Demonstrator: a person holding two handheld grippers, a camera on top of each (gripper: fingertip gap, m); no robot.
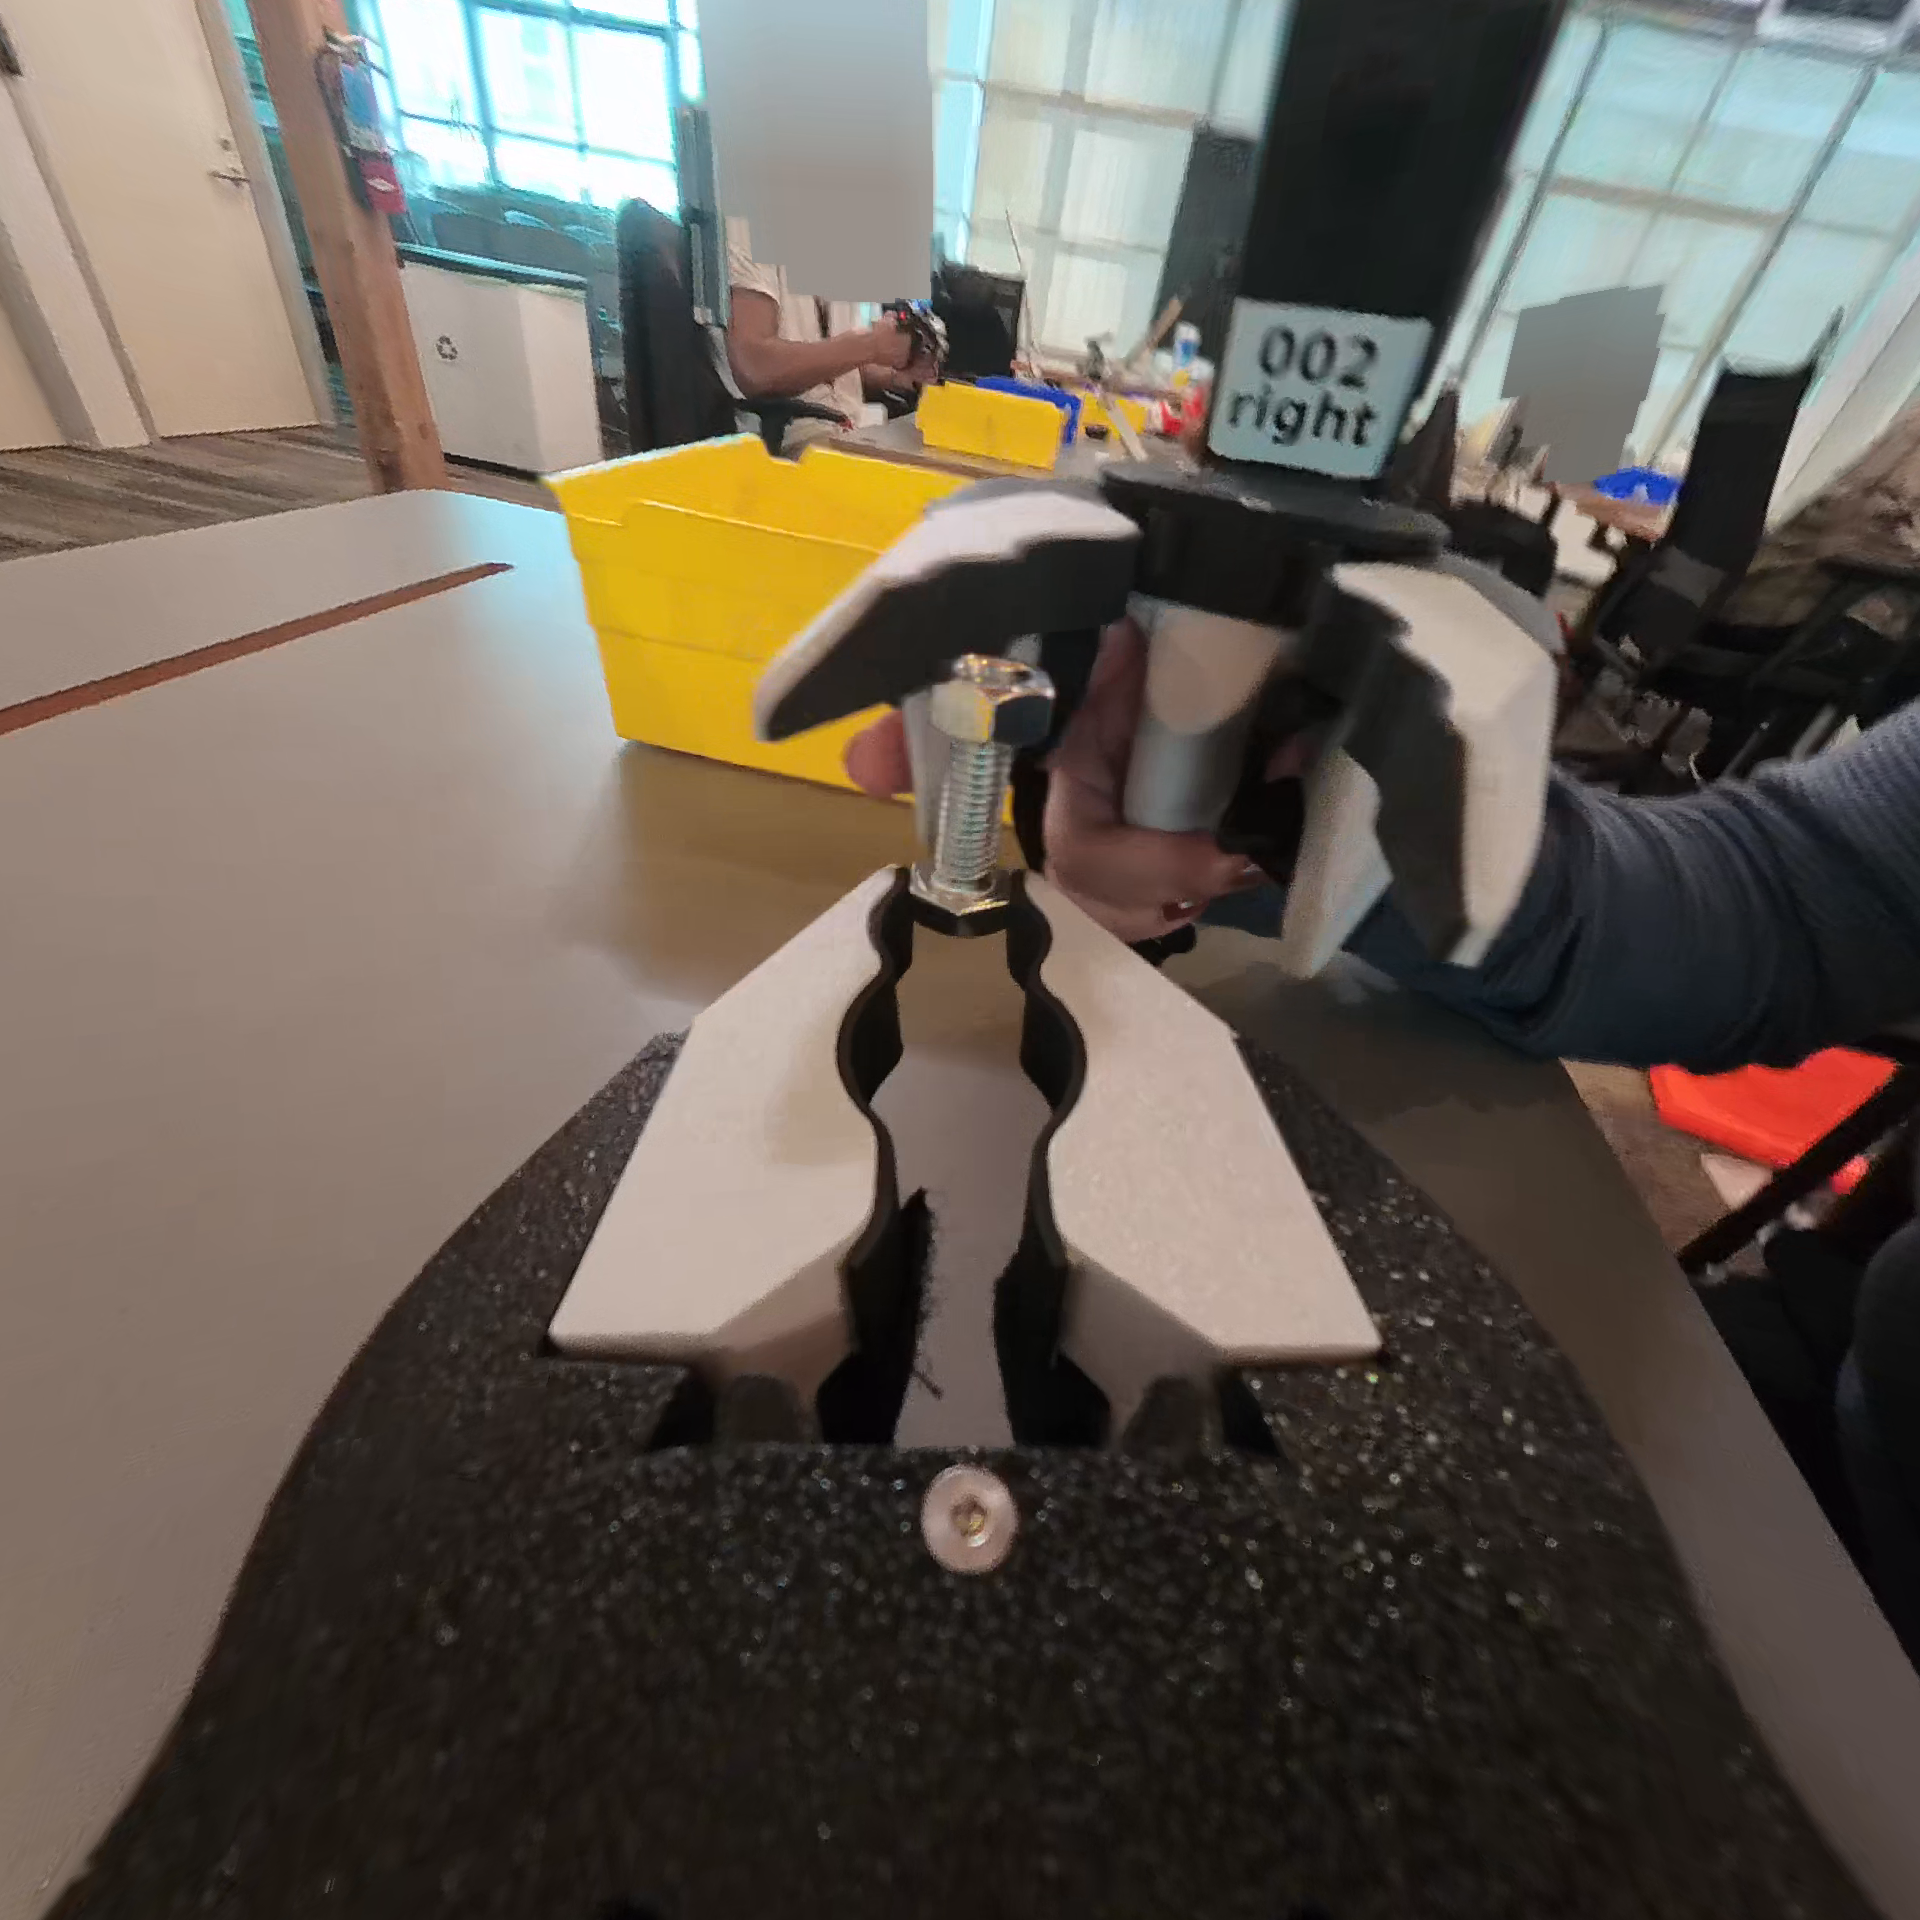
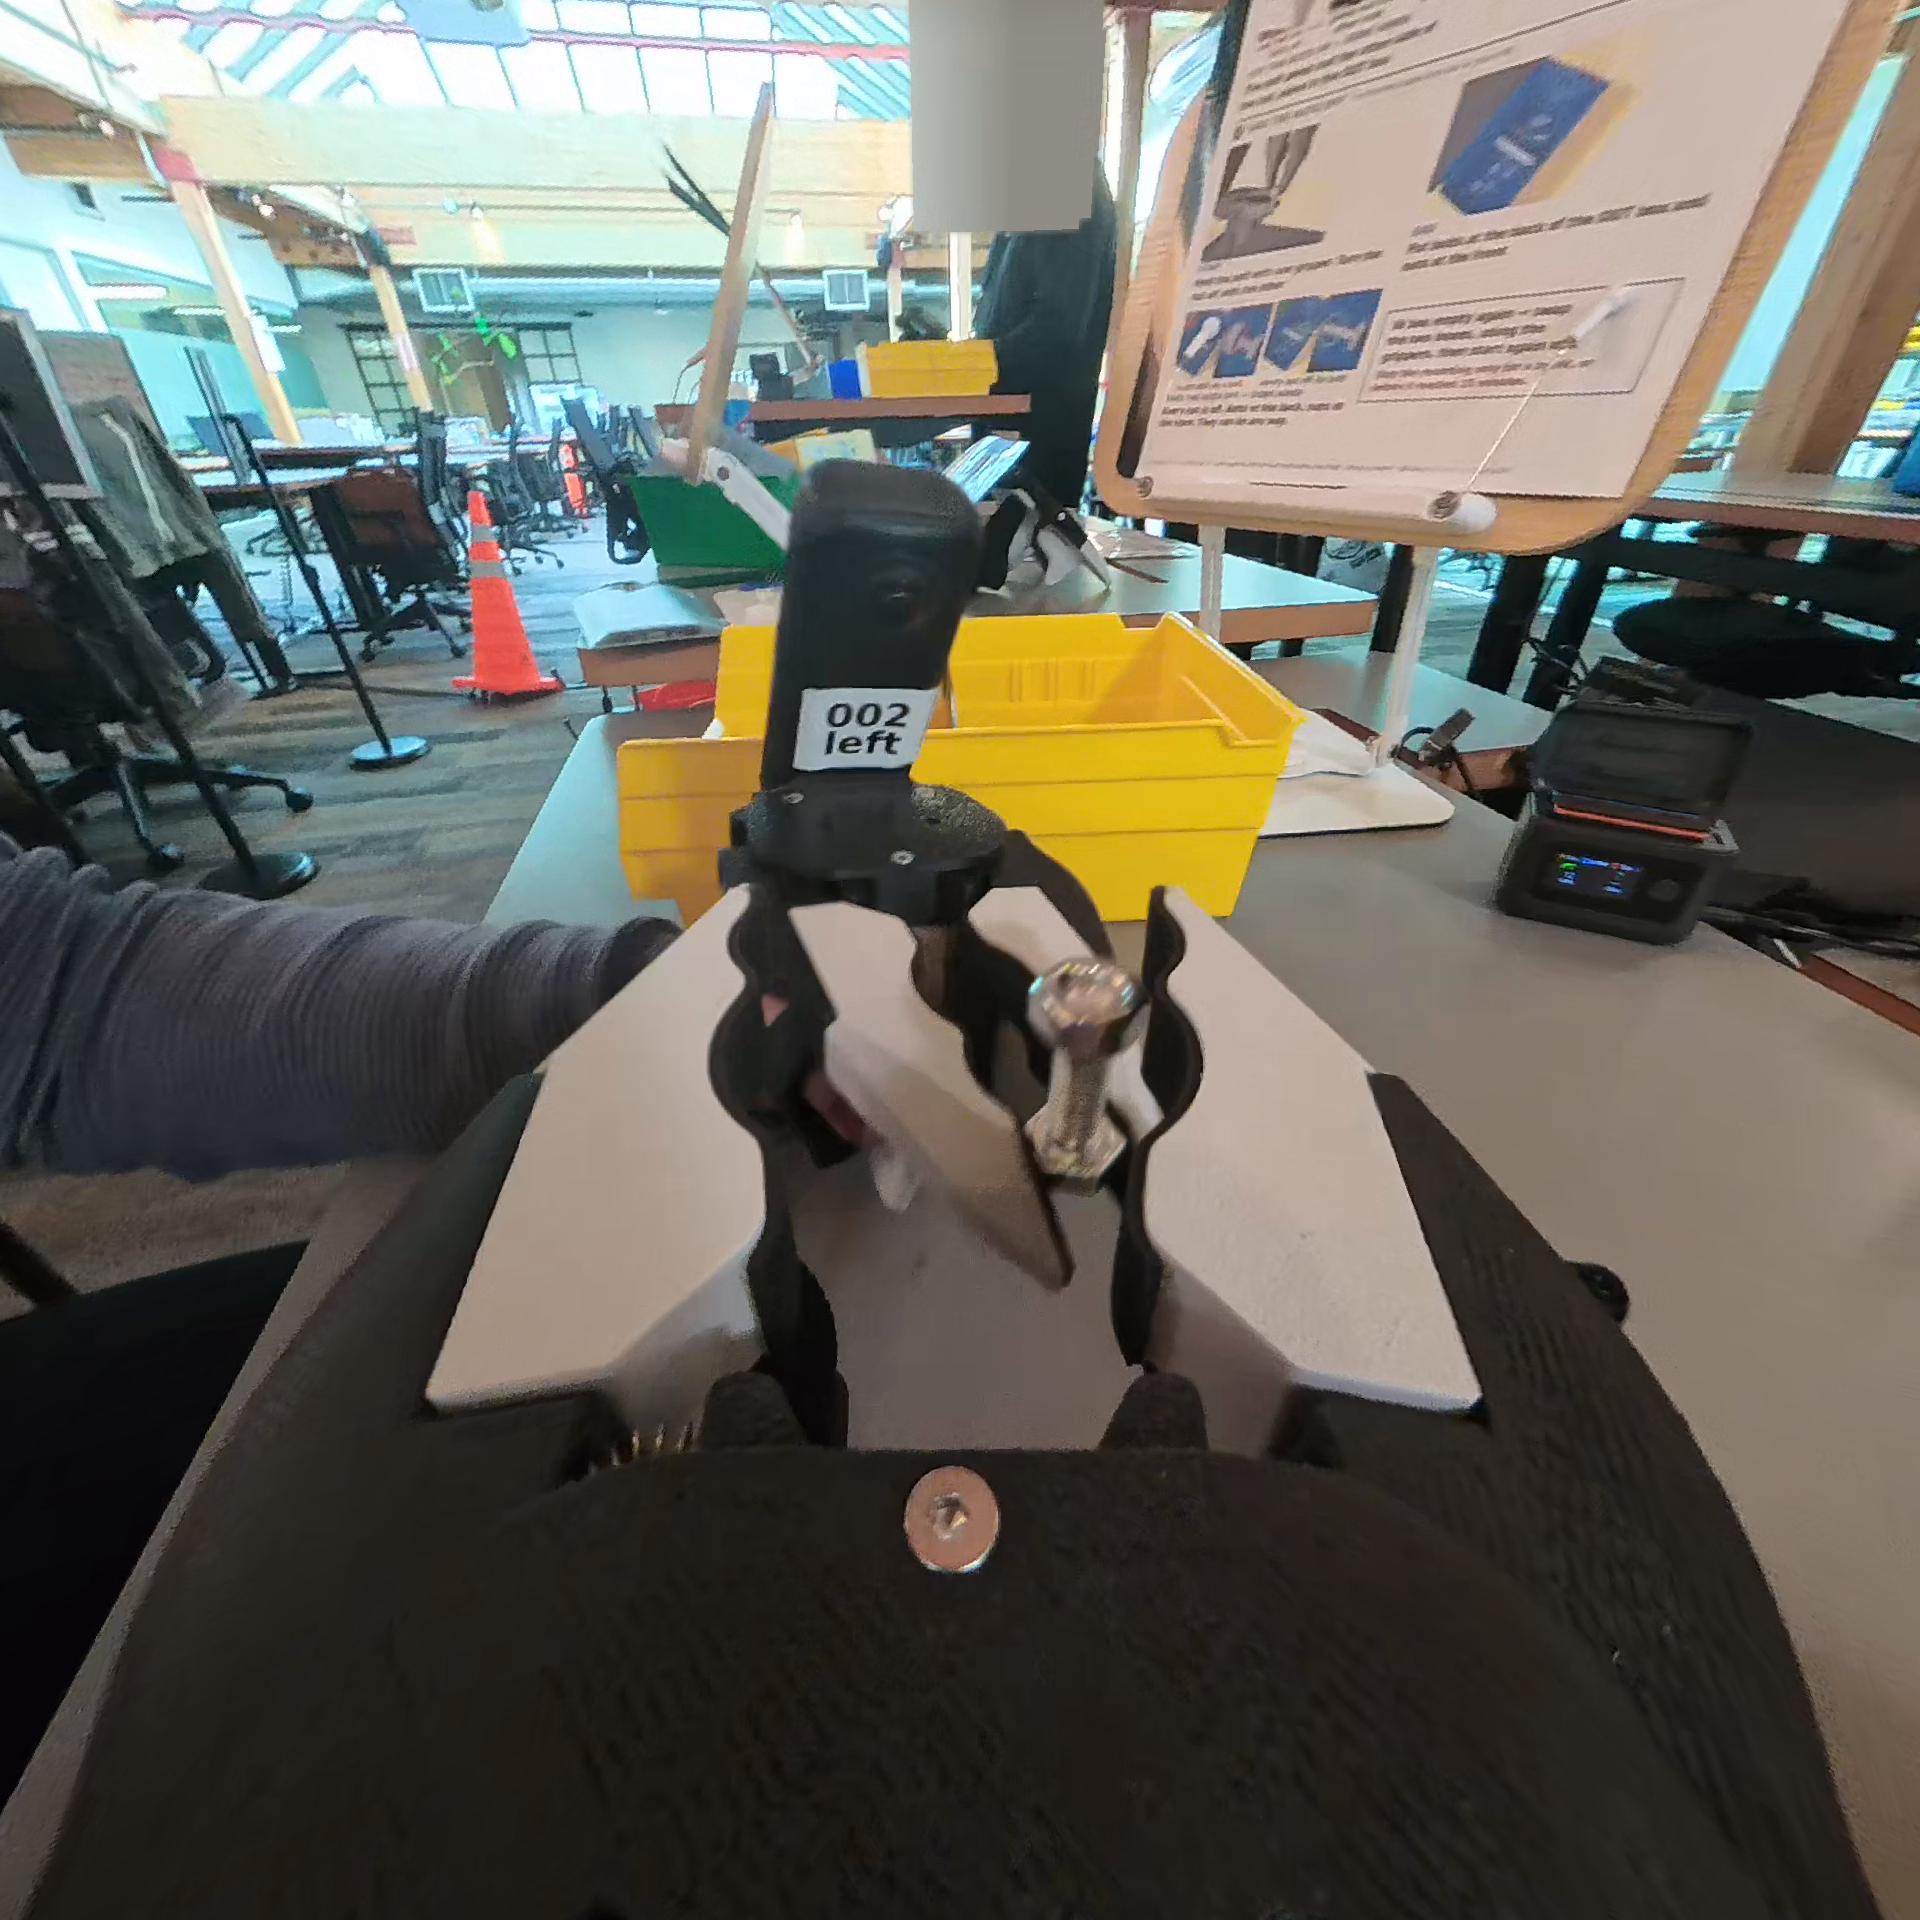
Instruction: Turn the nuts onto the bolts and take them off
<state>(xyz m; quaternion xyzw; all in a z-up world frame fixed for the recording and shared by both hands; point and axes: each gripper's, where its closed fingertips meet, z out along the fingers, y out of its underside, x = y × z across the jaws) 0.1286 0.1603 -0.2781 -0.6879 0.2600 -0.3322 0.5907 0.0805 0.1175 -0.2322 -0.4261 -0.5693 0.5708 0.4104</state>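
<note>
Standing upright just in front of the yellow bin (image 1: 665, 540), the bolt (image 1: 971, 800) is held above the grey table (image 1: 312, 883) with its hex head at the top. The left gripper (image 1: 961, 914) has its fingertips pinched together on the nut (image 1: 954, 891) at the bolt's lower end, so the thread rises clear of its pale fingers (image 1: 769, 1122).

The right gripper (image 2: 948, 914) faces it from the side away from the bin, with its jaws spread wide apart. In the right wrist view the bolt sits between them, close against the black inner pad of one finger (image 2: 1299, 1143); whether pad and hex head touch cannot be told. The left gripper's body and one of its fingers fill the rest of that gap, crowding the space around the thread. In the left wrist view a hand (image 1: 1122, 810) in a dark blue sleeve (image 1: 1662, 914) grips the right gripper's handle, in front of the bin.

Beside the bin, on the table, stands a black device with a small lit screen (image 2: 1621, 862). Behind the bin an instruction board (image 2: 1434, 260) rises on a white stand. Well beyond the bin, an orange traffic cone (image 2: 499, 613) stands on the floor among office chairs. Farther off behind the bin, a seated person (image 1: 790, 353) works at another table.
</note>
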